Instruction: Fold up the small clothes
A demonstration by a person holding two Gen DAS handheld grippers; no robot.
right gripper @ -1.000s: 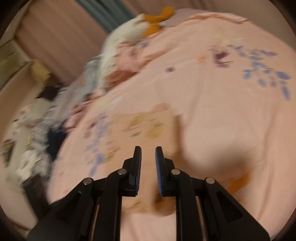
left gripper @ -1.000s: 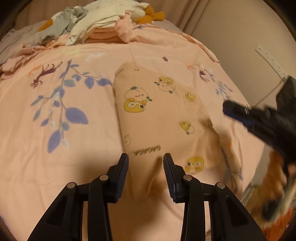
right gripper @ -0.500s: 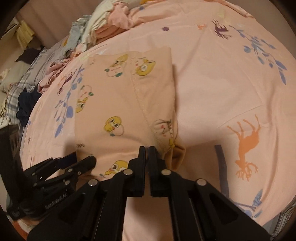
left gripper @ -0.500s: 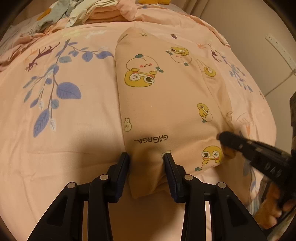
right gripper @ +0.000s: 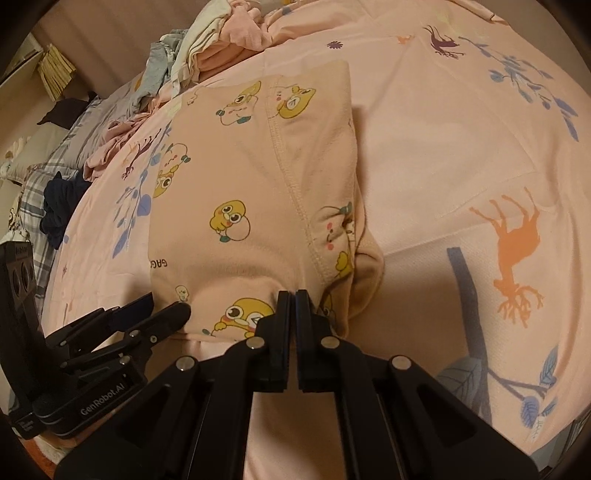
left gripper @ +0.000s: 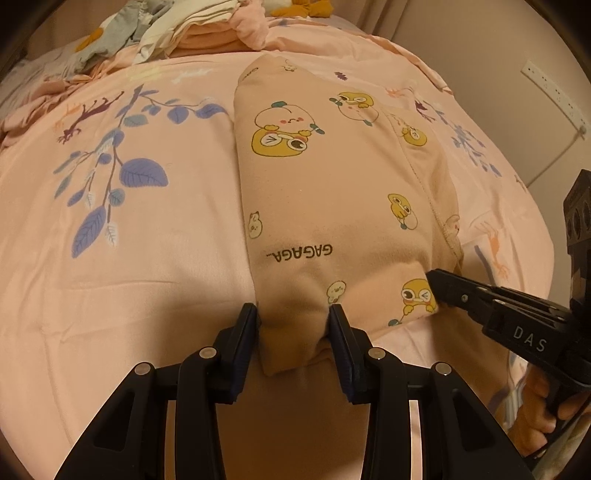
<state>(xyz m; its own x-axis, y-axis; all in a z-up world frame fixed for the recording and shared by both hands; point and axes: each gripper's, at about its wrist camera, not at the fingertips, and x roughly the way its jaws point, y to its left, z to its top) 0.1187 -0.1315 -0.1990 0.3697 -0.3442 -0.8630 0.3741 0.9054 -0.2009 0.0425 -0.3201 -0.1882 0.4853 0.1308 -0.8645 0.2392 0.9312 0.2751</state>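
On the pink bedspread [left gripper: 155, 258], right tool [right gripper: 294, 295] pinches the garment [left gripper: 332, 206]; left tool [left gripper: 293, 314] gapes around its hem.

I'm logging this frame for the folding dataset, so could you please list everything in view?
Folded garment: one, peach with yellow cartoon prints, middle of the bed.
Bedspread: one, pink with leaf and deer prints, under the garment.
Clothes pile: one heap, cream, grey and pink, far end of the bed.
Dark garment: one, navy, left edge of the bed.
Power strip: one, white, on the wall.
Left claw: black, open astride the garment's near edge.
Right claw: black, shut on the garment's near right corner.
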